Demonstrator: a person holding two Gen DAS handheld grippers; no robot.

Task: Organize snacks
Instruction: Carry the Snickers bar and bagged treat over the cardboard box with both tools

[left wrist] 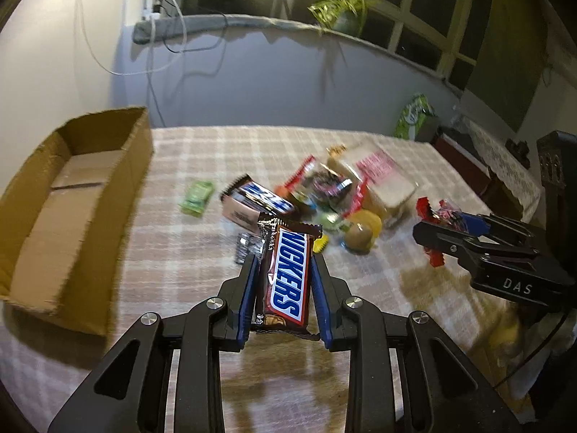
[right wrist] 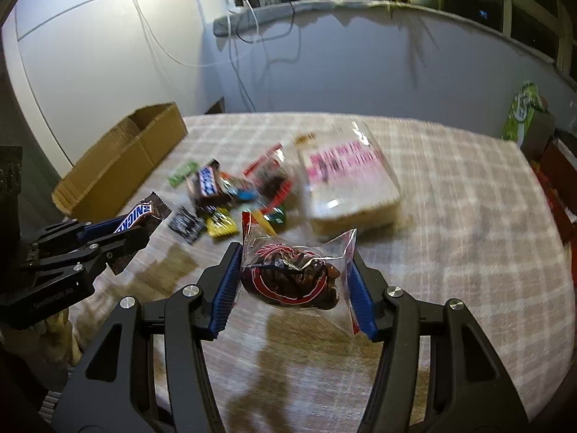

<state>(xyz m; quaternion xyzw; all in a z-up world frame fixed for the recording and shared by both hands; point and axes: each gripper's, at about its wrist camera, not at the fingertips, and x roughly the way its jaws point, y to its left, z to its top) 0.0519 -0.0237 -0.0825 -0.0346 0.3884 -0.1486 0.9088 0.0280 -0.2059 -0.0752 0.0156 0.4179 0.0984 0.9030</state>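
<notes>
1. Brown Snickers bar (left wrist: 285, 281): held lengthwise between the blue pads of my left gripper (left wrist: 285, 274), whose fingers are drawn in close and press on both long edges. The bar is lifted off the tabletop (left wrist: 180, 151); its far end sticks out past the fingertips.
2. Clear bag of dark brown snacks (right wrist: 292, 274), red print on the wrapper: held in my right gripper (right wrist: 294, 270). The fingers stand about half apart and pinch the bag at its crinkled sides. It hangs above the checked cloth.
3. Cardboard box (left wrist: 72, 195): open-topped, on the left part of the tabletop, well apart from both grippers. I see nothing inside it but its folded bottom flaps.
4. Loose snack pile (left wrist: 310, 187): mid-tabletop, blurred. It includes a second Snickers bar (left wrist: 259, 198), a small green packet (left wrist: 196, 198) nearest the box, yellow and black wrappers, and a red-edged bag.
5. Large clear pack with pink print (right wrist: 346, 184): lies flat at the right of the pile, touching it.
6. Potted plant (left wrist: 342, 11): on the window ledge behind the table.
</notes>
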